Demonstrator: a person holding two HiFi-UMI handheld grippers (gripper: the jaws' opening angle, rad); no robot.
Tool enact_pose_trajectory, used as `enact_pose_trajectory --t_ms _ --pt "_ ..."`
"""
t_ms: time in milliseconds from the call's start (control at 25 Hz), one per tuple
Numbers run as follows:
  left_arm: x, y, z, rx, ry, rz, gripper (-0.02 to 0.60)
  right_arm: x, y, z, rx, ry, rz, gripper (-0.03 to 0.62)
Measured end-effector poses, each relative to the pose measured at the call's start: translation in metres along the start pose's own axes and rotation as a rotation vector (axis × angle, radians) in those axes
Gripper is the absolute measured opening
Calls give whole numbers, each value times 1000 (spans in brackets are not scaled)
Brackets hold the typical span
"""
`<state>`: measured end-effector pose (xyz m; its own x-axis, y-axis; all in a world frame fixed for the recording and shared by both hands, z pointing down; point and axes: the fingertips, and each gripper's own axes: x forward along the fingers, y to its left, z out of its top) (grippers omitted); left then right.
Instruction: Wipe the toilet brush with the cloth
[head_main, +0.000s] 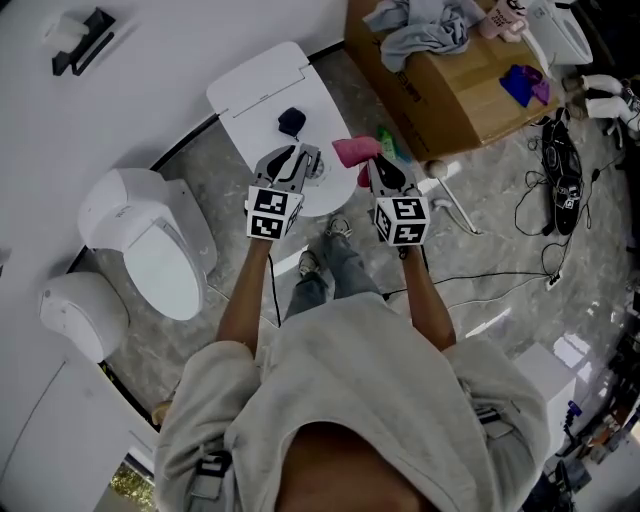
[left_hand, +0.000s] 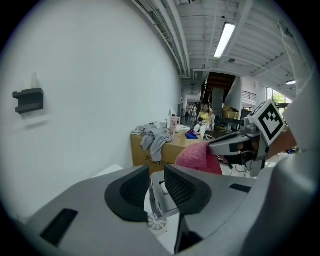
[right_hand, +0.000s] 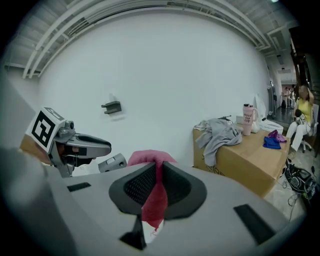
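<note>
Head view
- Left gripper (head_main: 303, 160): held out in front of the person, above the near edge of a white table (head_main: 250, 92).
- Right gripper (head_main: 373, 162): held level with the left one and just beside it.
- Cloth (head_main: 352, 150): pink, bunched at the tip of the right gripper, between the two grippers.
- Surroundings: a white toilet (head_main: 150, 240) is seen to the left and a cardboard box (head_main: 450, 95) with a grey garment (head_main: 425, 30) at the upper right.

Left gripper view
- Fingers: closed on the pale handle of the toilet brush (left_hand: 159, 192), which is clamped between the dark pads.
- Toilet brush: held in the left jaws, with the pink cloth seen just beyond it and to the right.
- Right gripper: seen at the right, its tip touching the cloth.

Right gripper view
- Fingers: closed on the cloth, which is pinched between the pads, bunched above them and hanging below them.
- Toilet brush: a short grey end is seen sticking out beside the left gripper, near the cloth; whether they touch cannot be told.
- Background: a black bracket (right_hand: 112, 106) is mounted on the white wall.
</note>
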<state>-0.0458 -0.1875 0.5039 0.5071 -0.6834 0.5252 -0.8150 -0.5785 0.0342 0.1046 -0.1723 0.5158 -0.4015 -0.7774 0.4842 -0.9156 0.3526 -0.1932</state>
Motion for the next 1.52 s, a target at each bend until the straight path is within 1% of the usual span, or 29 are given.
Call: enact_pose_trajectory --t_ms 200,360,800,960,1080,1320,1520 --pt "7 -1 -13 -5 29 4 86 3 -3 -14 11 23 7 60" --pt "8 1 -13 -14 11 30 86 6 -4 -24 20 35 11 60" --pt "0 -4 -9 0 -17 40 83 18 0 -57 70 75 17 60" --pt "-2 -5 -4 20 -43 54 63 26 1 -73 88 99 28 60" --pt "-4 -5 -3 29 -61 68 42 32 7 -85 96 115 40 60" --pt "-3 -6 3 3 -97 67 38 50 23 -95 113 126 74 60" --pt "-4 -6 3 -20 -108 63 38 68 52 -98 97 135 139 60"
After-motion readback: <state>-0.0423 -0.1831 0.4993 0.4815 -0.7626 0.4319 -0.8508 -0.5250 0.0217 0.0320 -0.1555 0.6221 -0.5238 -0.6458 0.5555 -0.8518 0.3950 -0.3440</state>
